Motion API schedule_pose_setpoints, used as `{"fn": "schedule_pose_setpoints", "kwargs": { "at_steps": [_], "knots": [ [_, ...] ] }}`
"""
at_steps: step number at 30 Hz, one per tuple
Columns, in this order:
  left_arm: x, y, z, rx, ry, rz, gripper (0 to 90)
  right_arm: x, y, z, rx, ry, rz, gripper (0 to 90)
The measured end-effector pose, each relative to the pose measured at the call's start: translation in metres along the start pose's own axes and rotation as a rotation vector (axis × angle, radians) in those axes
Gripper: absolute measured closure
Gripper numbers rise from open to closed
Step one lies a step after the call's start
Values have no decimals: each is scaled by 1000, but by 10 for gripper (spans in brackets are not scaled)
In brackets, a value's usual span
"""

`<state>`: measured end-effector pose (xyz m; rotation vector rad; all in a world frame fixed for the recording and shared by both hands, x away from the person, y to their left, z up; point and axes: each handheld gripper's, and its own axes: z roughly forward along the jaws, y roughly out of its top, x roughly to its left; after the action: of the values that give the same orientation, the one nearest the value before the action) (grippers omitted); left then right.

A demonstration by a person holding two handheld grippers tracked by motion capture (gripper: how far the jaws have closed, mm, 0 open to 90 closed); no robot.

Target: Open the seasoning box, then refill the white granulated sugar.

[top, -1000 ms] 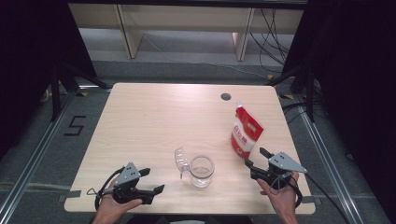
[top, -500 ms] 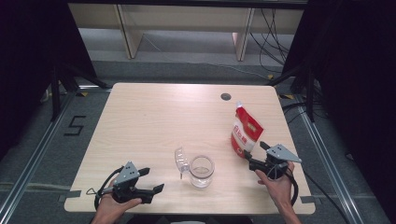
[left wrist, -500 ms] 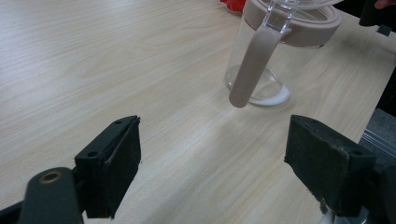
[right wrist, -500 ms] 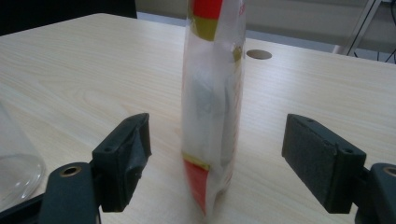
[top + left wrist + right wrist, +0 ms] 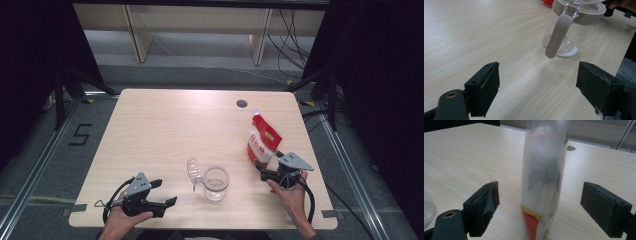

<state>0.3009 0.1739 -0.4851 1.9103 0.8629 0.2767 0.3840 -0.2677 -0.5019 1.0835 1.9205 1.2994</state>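
Since the earlier frames, the right gripper (image 5: 263, 169) has moved in toward the foot of a red and white pouch (image 5: 263, 141), and its jaws have just been opening; they now stand wide with the pouch between them, the pads clear of its sides. From largest to smallest: a pale wooden table (image 5: 165, 130) carries everything. The pouch stands upright near the table's right edge, just in front of the right gripper; in the right gripper view it rises between the two black pads (image 5: 606, 208), touching neither. A clear glass jar (image 5: 216, 183) with a beige rim sits near the front edge, between the two hands, its lid (image 5: 193, 169) swung back to its left. The left gripper (image 5: 165, 194) hovers at the front left corner, jaws wide apart and holding nothing, pointing toward the jar.
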Motion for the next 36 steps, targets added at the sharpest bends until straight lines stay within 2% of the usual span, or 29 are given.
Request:
{"fn": "schedule_pose_setpoints", "kwargs": {
  "at_steps": [3,4,5,6,7,8,9,11,12,14,16,17,18,19,21,22,23,24,26,33,36],
  "knots": [
    [0,-1,1,3,-6,0,183,-1,-1,3,-12,-11,-4,159],
    [0,0,1,10,-6,13,183,-2,-1,3,-14,-16,-5,159],
    [-2,-1,1,12,3,-10,183,-2,-2,3,-25,-18,-3,159],
    [-2,0,2,11,2,-12,183,-3,-2,3,-28,-13,-2,161],
    [-1,0,3,10,-4,-14,183,-3,-2,5,-39,-2,3,162],
    [-1,0,3,11,-3,-14,183,-1,-2,3,-19,-13,33,162],
    [-1,-1,3,12,-3,-8,183,-4,-3,6,-45,-21,-8,165],
    [-2,-1,2,12,0,-9,183,-2,-4,7,-21,-7,24,174],
    [-2,-1,2,8,-4,-3,184,-4,-4,9,-21,-11,0,173],
    [-3,-1,1,4,-3,-2,184,-3,-5,10,-12,1,4,180],
    [-3,0,-1,4,-5,12,185,-2,-4,11,-30,13,-1,203],
    [-4,0,-1,2,-5,6,185,-1,-4,12,-36,17,0,209],
    [-4,0,-1,3,-4,7,185,1,-5,11,-31,16,27,209],
    [-4,-1,-1,3,-3,8,185,-1,-5,13,-36,17,4,208],
    [-5,-1,0,3,-6,8,185,-3,-6,16,-45,31,17,209],
    [-5,-1,0,-2,-7,2,185,-3,-6,17,-47,26,15,211],
    [-5,-1,0,2,-7,5,185,-6,-6,20,-70,7,-14,213],
    [-5,-1,0,2,-7,4,185,-7,-5,20,-67,9,-21,220],
    [-6,-1,0,4,-3,7,185,-5,-5,22,-78,-3,-6,224],
    [-7,-1,4,9,-15,9,185,-8,-5,23,-86,-22,-27,241],
    [-7,-1,5,15,-17,17,185,-10,-4,24,-93,-18,-10,248]
  ]
}}
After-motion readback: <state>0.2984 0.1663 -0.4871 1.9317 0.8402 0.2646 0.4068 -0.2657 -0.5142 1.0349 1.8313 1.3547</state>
